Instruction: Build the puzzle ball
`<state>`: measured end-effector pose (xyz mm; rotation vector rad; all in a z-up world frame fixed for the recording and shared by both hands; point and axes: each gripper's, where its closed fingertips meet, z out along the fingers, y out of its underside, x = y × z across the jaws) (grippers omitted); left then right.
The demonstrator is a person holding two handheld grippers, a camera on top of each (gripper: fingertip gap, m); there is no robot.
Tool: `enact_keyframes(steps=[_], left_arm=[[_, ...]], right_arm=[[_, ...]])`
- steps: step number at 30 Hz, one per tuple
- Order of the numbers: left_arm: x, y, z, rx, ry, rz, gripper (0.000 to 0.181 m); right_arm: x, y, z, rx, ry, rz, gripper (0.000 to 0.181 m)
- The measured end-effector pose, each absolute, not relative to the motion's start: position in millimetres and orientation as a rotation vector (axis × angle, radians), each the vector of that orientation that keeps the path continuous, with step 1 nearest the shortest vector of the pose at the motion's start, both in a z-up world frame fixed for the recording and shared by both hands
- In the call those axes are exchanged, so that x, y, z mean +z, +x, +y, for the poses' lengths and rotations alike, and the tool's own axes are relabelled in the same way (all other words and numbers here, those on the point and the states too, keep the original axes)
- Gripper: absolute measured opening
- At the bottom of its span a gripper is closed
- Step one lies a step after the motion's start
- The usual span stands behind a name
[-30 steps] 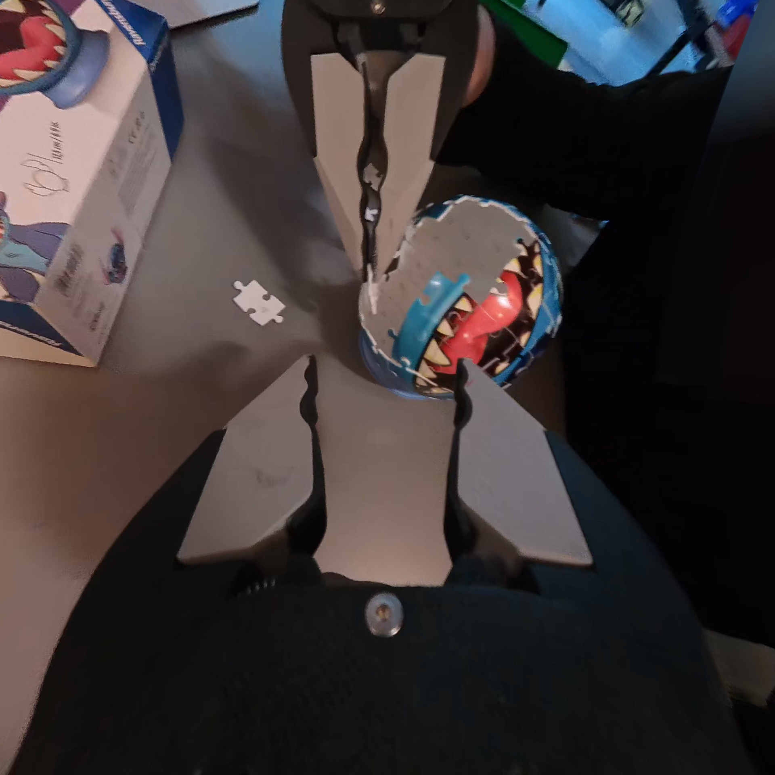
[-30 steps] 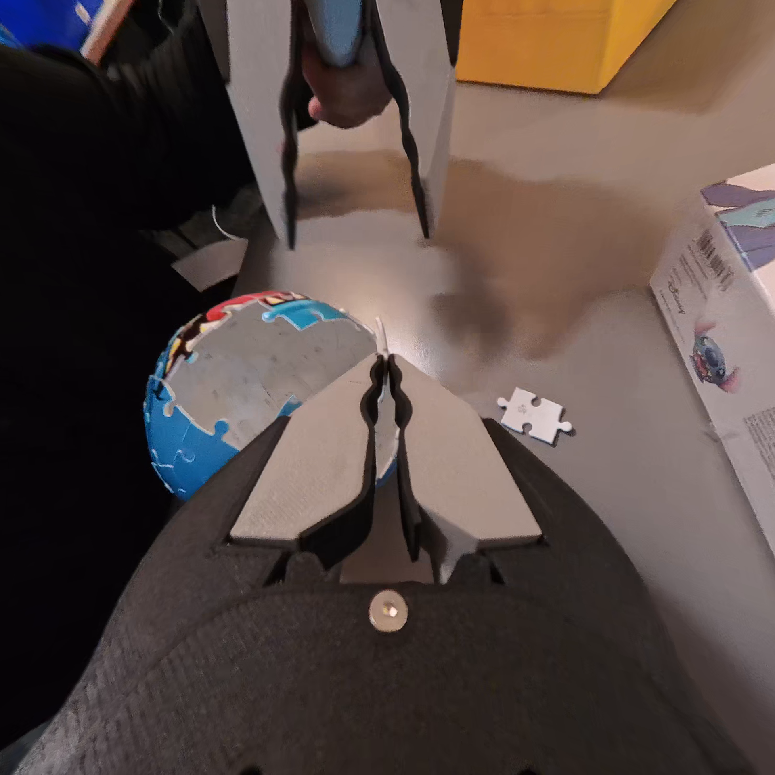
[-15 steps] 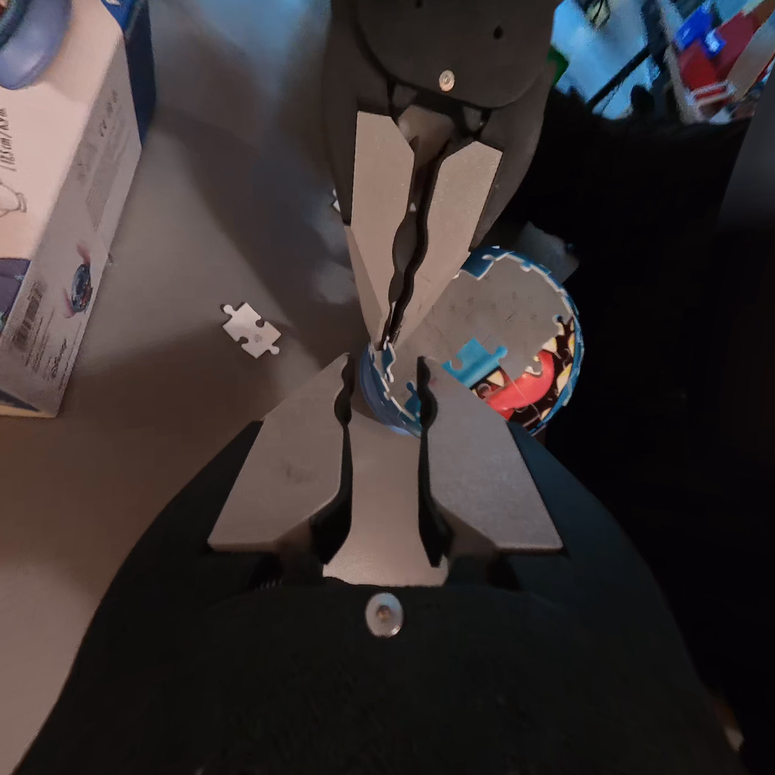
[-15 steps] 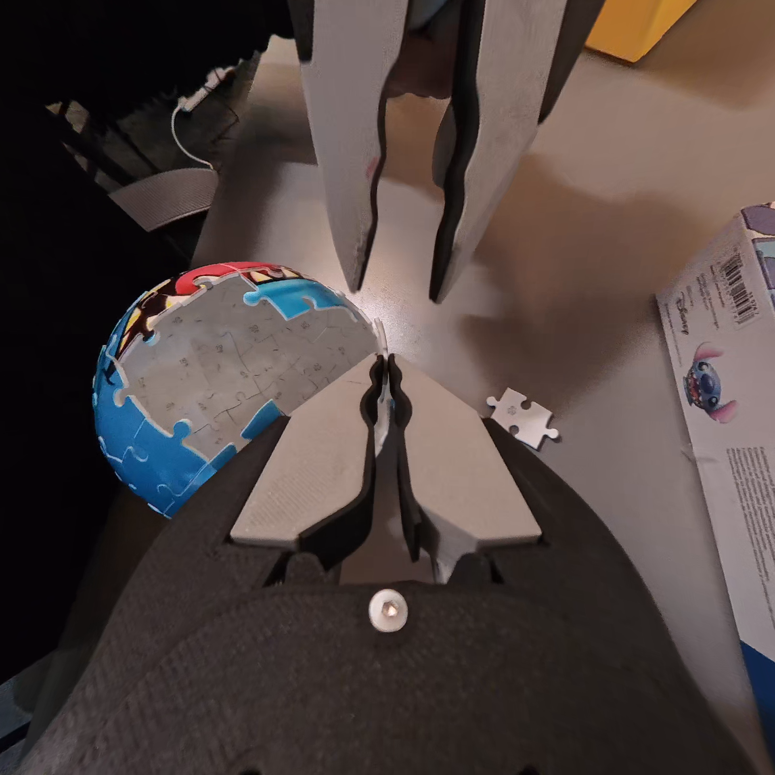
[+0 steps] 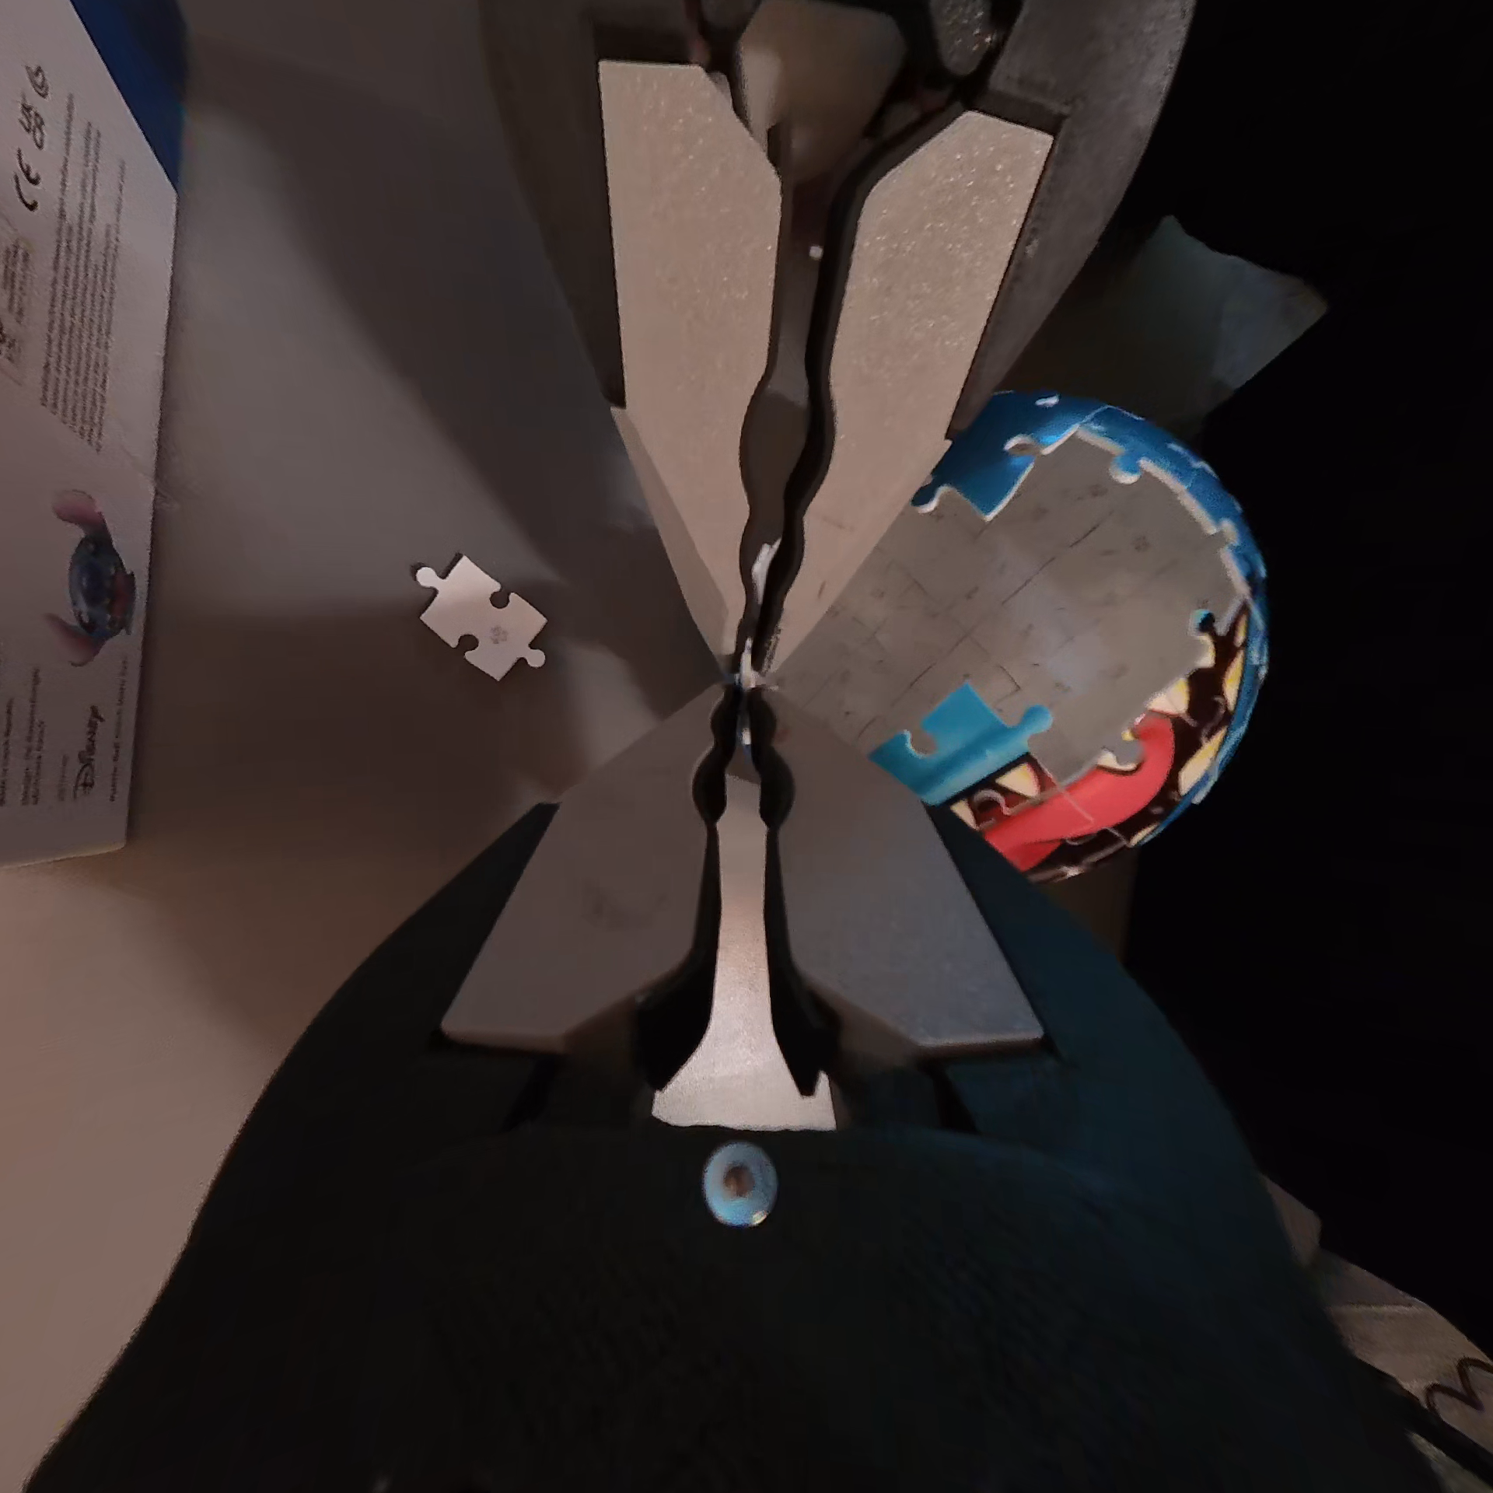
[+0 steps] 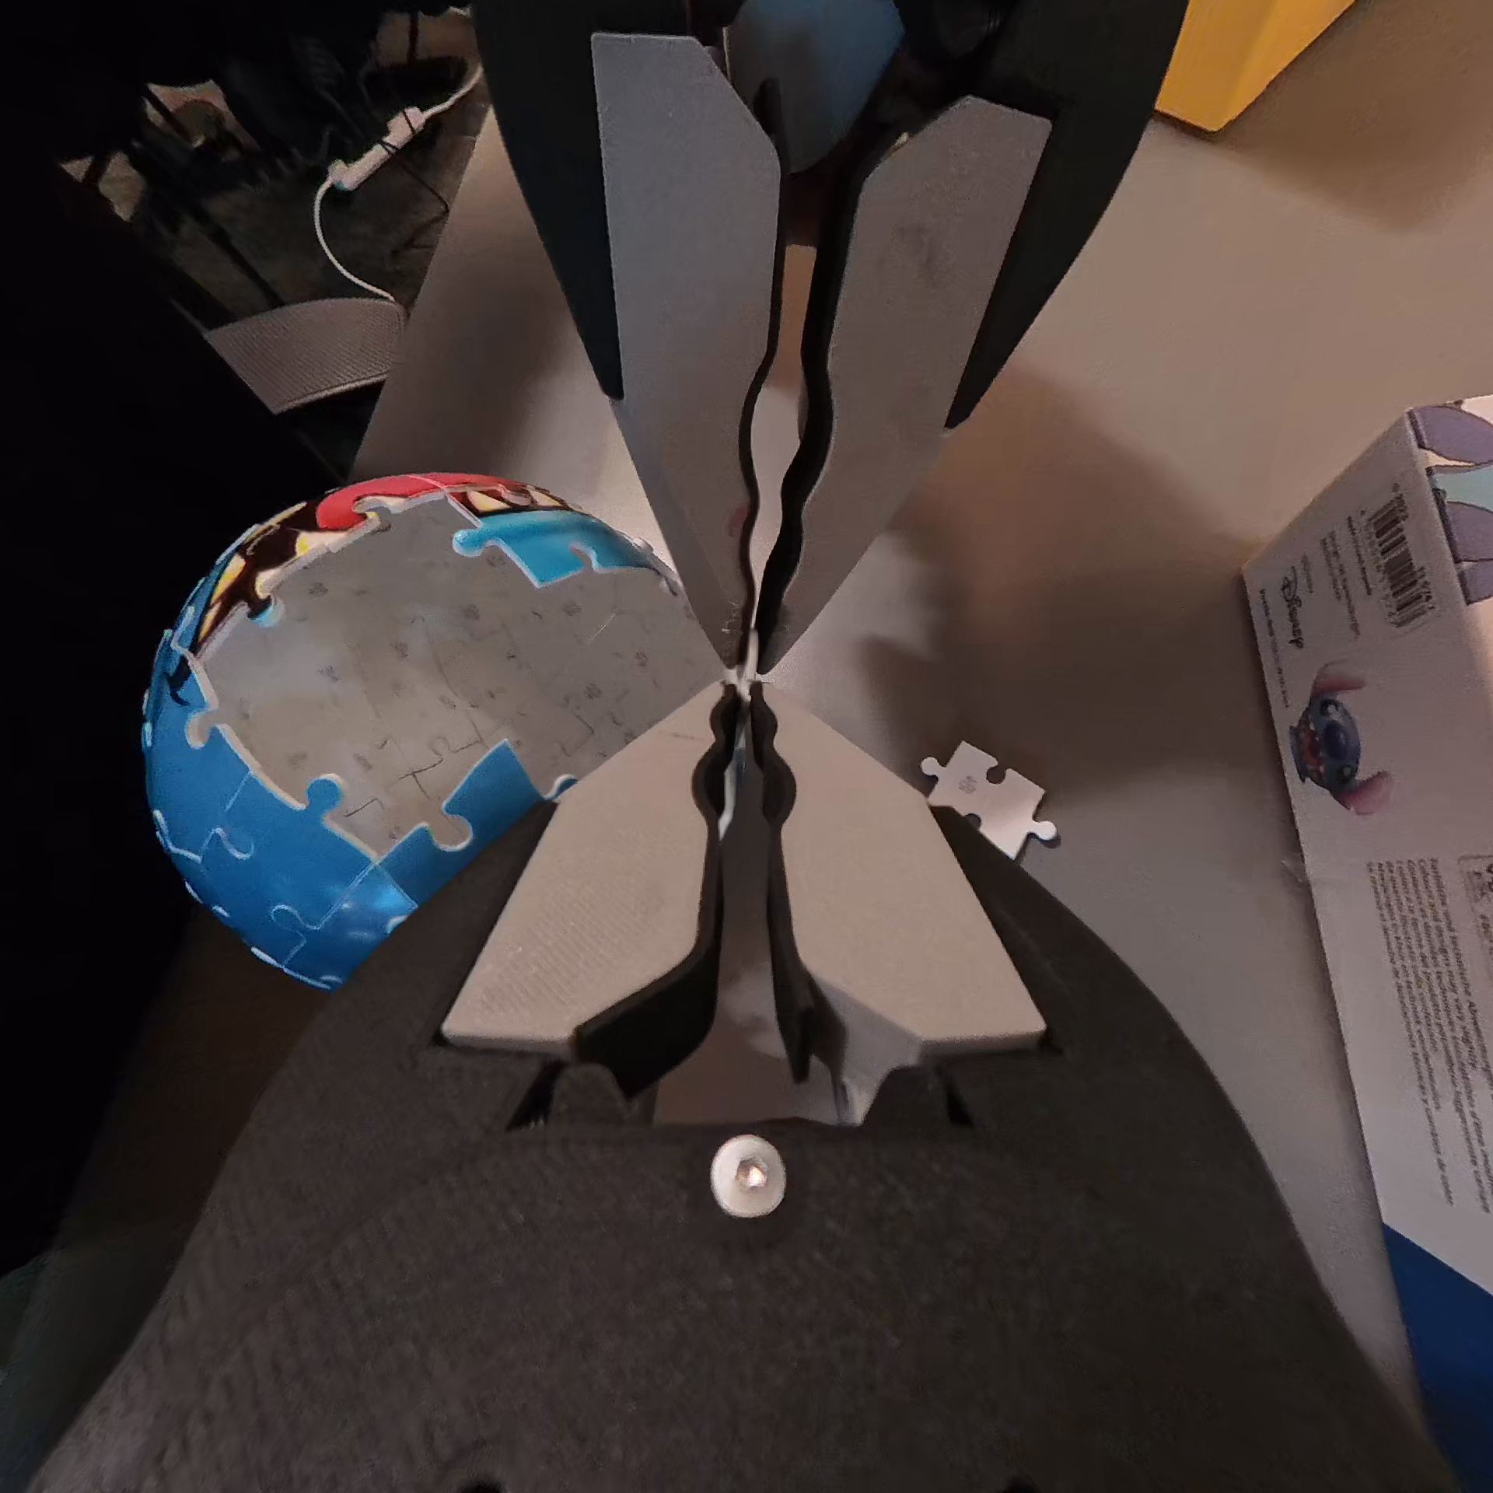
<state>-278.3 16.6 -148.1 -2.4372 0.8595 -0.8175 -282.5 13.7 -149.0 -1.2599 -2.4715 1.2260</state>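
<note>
Both the left gripper [image 5: 747, 715] and the right gripper [image 6: 743, 711] pinch the same rim of the half-built puzzle ball [image 6: 388, 695], tips nearly touching. A loose piece [image 5: 482, 618] lies on the table [image 5: 323, 404] beside the box [image 5: 73, 452]

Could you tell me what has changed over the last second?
The left gripper moved in and closed its jaws from wide open onto the half-built blue puzzle ball's rim, meeting the right gripper tip to tip. The loose white puzzle piece and printed cardboard box stayed put.
</note>
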Motion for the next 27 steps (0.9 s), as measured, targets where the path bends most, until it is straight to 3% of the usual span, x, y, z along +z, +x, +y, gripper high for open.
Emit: enact_keyframes(steps=[4,22,27], left_arm=[[-147.6,-276.3,14.6,-0.775,-2.435,0.87,0.0],[-146.6,-277.0,16.1,-0.562,-2.443,0.89,0.001],[-147.0,-278.1,18.0,-0.539,-2.431,0.879,0.0]], right_arm=[[-150.9,-281.4,12.4,1.23,-1.273,-2.512,0.006],[-161.4,-278.5,12.0,1.107,-1.187,-2.679,0.001],[-162.3,-280.9,13.3,1.135,-1.237,-2.667,0.009]])
